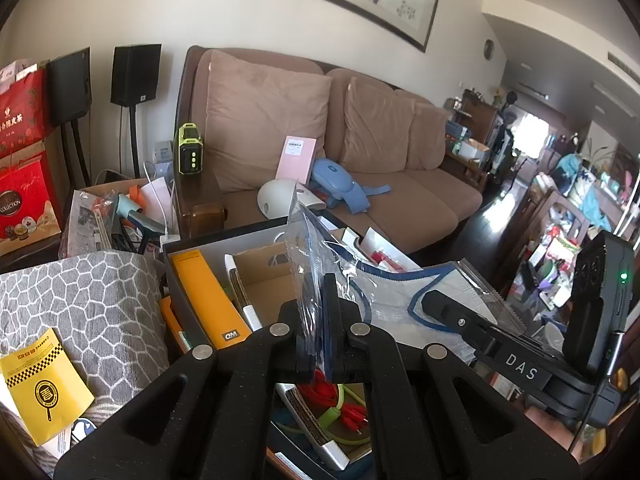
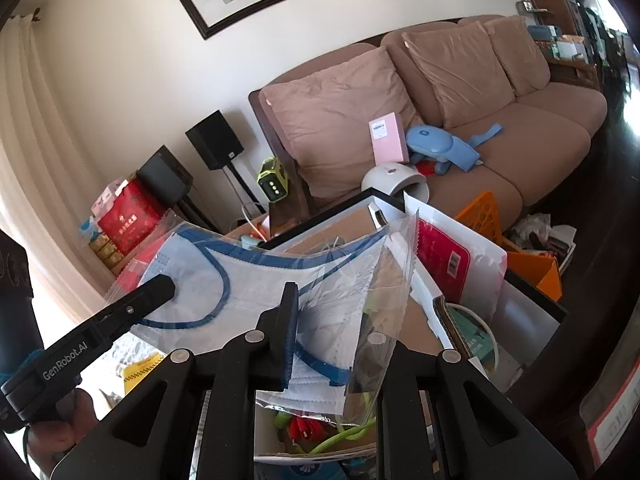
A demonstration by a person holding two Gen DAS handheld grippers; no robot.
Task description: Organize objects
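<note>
The bag [image 1: 316,264] is thin clear plastic, shiny and crinkly. The mask [image 2: 256,280] inside looks like soft white cloth, maybe paper. The grippers are rough matt black plastic with shiny metal pins. The far sofa [image 1: 400,184] is soft brown cloth.
</note>
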